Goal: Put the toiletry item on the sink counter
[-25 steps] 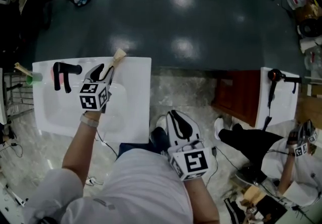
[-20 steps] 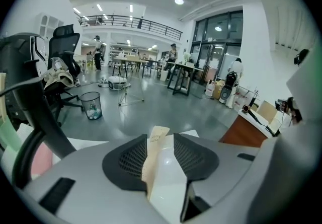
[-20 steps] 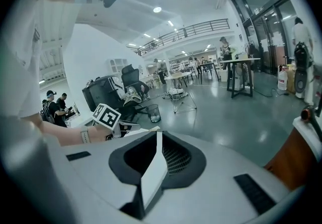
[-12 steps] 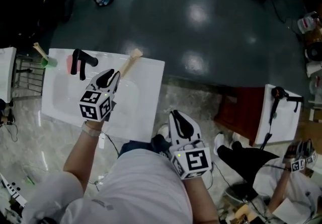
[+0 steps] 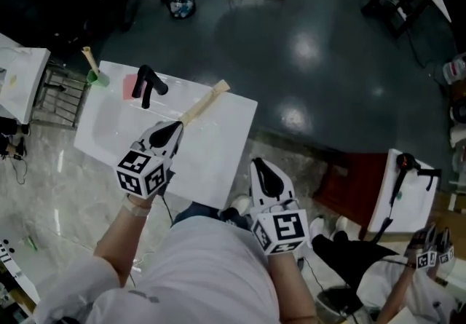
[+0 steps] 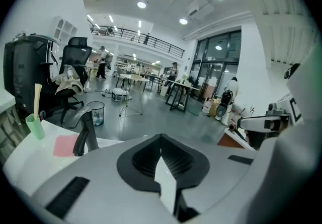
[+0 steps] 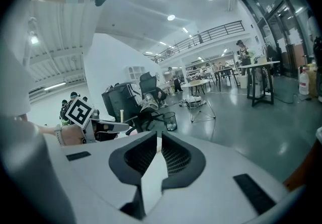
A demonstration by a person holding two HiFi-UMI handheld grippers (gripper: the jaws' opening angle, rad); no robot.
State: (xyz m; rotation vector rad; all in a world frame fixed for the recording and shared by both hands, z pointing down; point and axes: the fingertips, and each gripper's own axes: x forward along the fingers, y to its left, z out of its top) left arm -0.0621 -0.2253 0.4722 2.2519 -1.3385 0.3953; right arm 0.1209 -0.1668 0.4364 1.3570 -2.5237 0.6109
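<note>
In the head view the near end of the wooden-handled brush (image 5: 206,103) is hidden beneath the left hand-held gripper (image 5: 175,129), and its far end is too small to tell bristles from handle; the pink patch (image 5: 129,87) is partly covered by the faucet (image 5: 145,84) and cannot be named; what the stick (image 5: 89,59) in the green cup (image 5: 97,78) is cannot be told; a second person (image 5: 397,282) at lower right is cut off by the picture's edge; in the left gripper view that hand-held gripper's own body covers most of the surface (image 6: 25,152), brush included
</note>
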